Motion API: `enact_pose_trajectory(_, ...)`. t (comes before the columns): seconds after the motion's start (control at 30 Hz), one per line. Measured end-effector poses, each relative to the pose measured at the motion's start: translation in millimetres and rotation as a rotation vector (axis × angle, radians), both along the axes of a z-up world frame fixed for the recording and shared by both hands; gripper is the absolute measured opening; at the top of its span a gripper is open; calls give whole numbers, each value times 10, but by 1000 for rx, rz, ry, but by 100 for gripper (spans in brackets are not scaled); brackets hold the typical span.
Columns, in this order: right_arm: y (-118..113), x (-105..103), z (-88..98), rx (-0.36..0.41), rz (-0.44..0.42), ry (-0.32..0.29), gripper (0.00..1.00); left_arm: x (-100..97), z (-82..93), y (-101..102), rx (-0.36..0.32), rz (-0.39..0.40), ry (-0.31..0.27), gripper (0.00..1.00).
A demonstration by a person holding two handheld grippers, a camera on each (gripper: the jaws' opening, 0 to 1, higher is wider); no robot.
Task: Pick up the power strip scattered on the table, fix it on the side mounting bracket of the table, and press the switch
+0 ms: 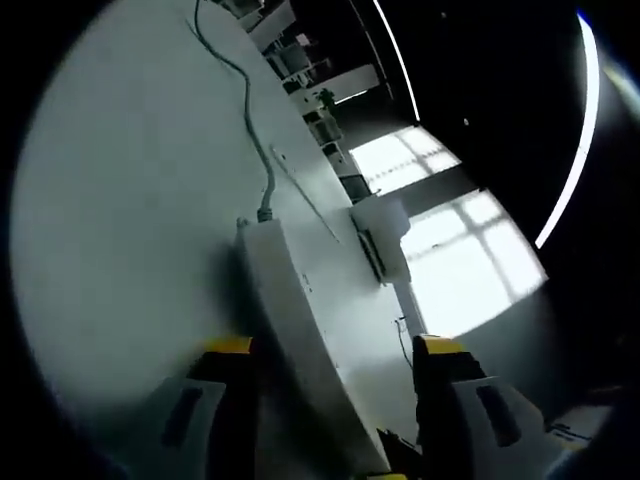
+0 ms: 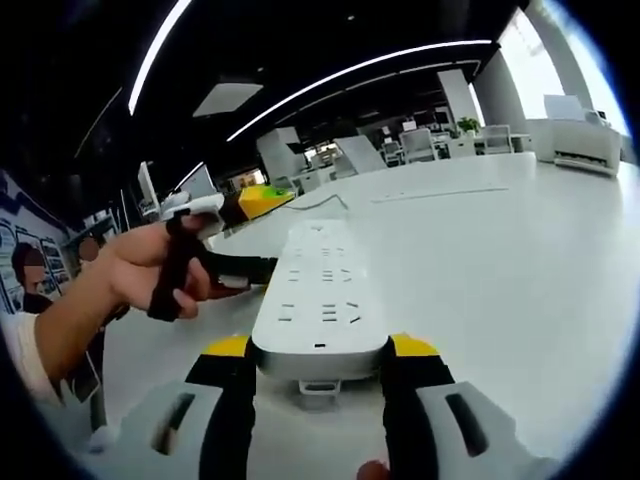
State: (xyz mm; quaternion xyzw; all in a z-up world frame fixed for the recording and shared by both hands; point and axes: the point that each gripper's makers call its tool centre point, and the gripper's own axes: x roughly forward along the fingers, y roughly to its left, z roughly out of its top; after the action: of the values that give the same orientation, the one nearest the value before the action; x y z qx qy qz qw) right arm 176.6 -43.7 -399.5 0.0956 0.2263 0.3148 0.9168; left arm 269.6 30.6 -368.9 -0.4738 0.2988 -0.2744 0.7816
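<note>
The power strip (image 2: 322,295) is held at its near end between the jaws of the right claw (image 2: 318,372), which is closed on it; its long axis runs straight ahead along the jaws, socket face towards the camera, out over the white desk (image 2: 520,260). In the left gripper view the same power strip (image 1: 300,330) is seen edge-on, running up between the jaws of the left claw (image 1: 332,365). Those jaws stand wide on either side of the strip with a visible gap on the right, so the left claw is judged to be open and not gripping. The cord (image 1: 252,120) leaves the far end of the strip and trails away across the desk. In the right gripper view a hand (image 2: 150,265) is seen at the left, wrapped around the other gripper's handle, just beside the strip. A white box-like unit (image 1: 385,235) sits at the desk edge; whether it is the mounting bracket cannot be told. The strip is carried by the right claw, so the move to the desk side is judged to be led from that side.
</note>
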Motion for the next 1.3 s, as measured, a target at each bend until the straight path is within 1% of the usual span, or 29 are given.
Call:
enact_pose_trajectory(0.13,2,0,-2,-3,0,-4,46,-5,2,-75,11,-17,-3,64)
enact_pose_trajectory(0.23,3,0,-2,1,0,-1,46,20,-3,-50,13,-13,3,65)
enact_pose_trajectory(0.63,4,4,-5,0,-5,-8,46,36,-58,-18,22,7,27,57)
enact_pose_trajectory(0.77,4,5,-4,1,-3,-7,46,75,-73,8,19,16,34,55)
enact_pose_trajectory(0.97,5,5,-4,0,-2,-10,46,83,-135,41,2,29,68,46)
enact_pose_trajectory(1.03,5,3,-4,-1,-2,-10,46,62,-153,37,5,28,77,41)
enact_pose_trajectory(1.07,5,2,-3,1,-2,-10,46,64,-165,39,9,28,78,40)
enact_pose_trajectory(1.17,5,2,-4,0,-3,-11,46,83,-179,54,-11,37,85,38)
enact_pose_trajectory(1.3,6,1,-4,-2,-3,-12,46,90,-203,61,0,40,90,33)
